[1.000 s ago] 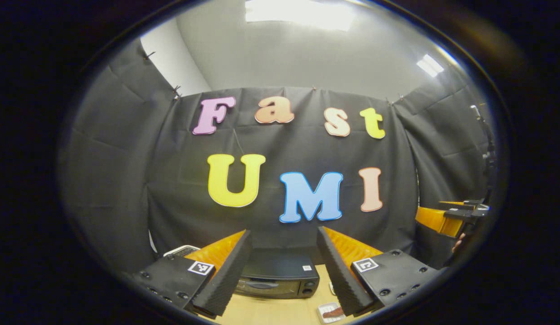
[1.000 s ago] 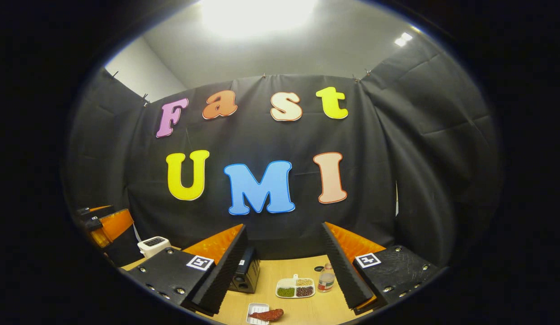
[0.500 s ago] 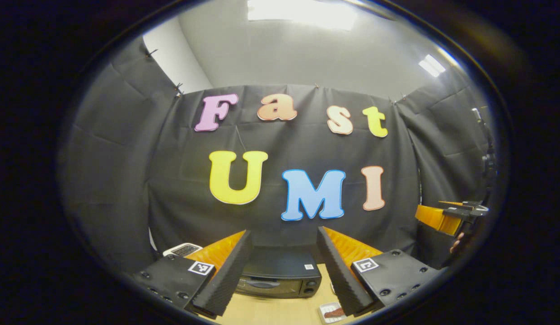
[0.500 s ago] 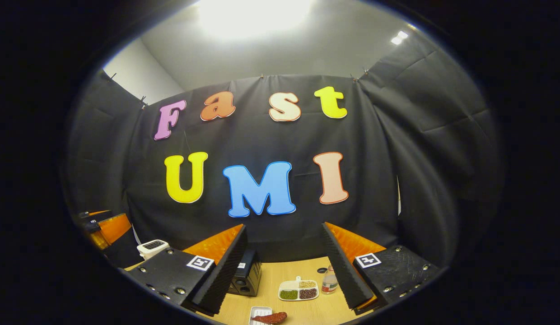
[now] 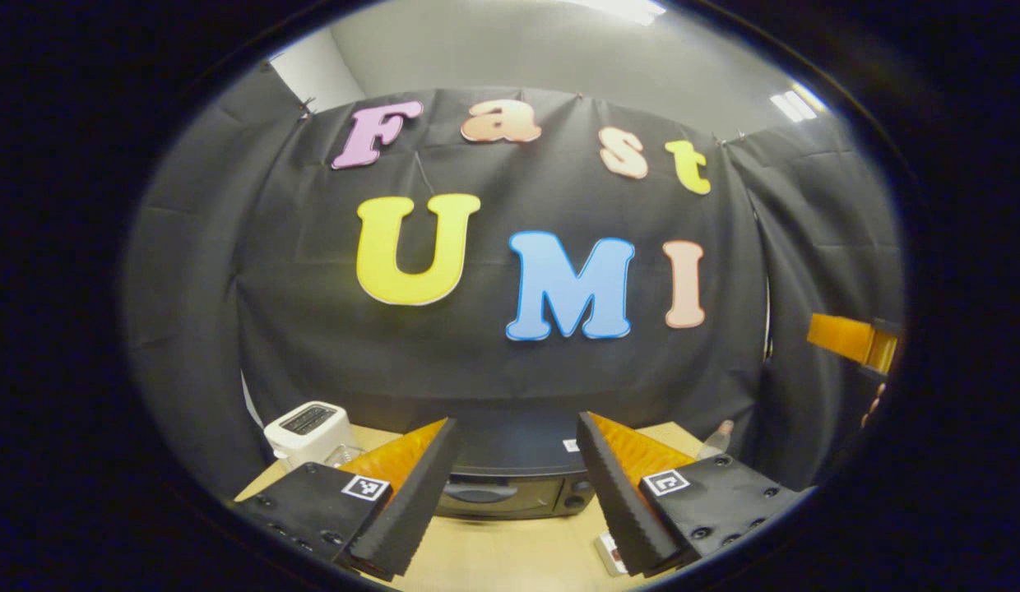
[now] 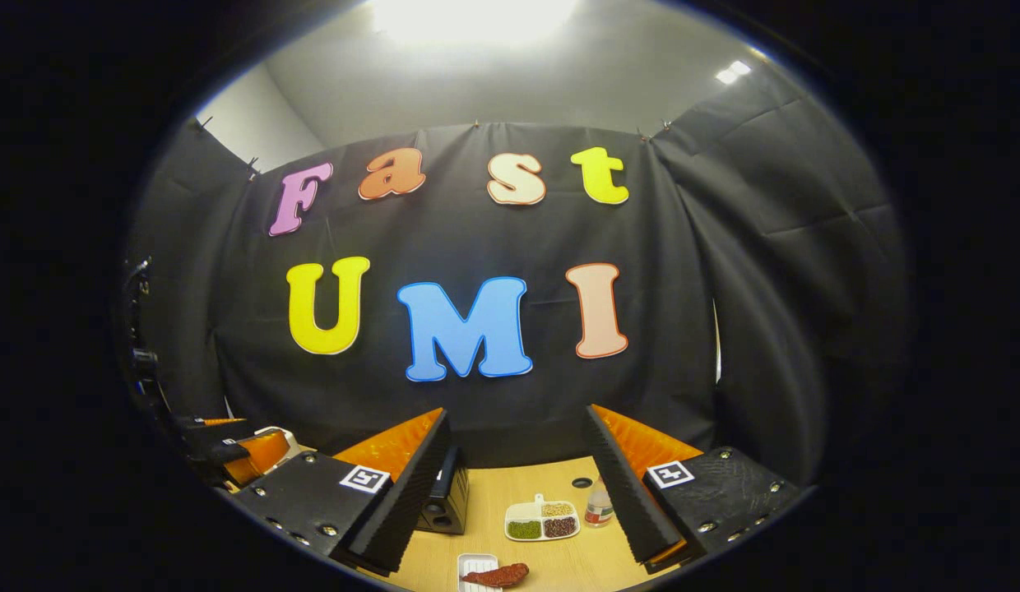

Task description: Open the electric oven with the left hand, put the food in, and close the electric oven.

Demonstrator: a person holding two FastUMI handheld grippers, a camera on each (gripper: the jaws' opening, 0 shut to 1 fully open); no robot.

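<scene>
Altogether, one closed oven stood at the wooden table's back edge; one sausage lay near its front edge. Left gripper and right gripper both gaped, holding nothing.

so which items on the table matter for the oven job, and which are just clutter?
Job:
black electric oven, door shut
reddish-brown food piece on small white tray
left gripper, open
right gripper, open

Clutter:
white toaster
white divided dish of beans
small clear bottle
wooden table
</scene>
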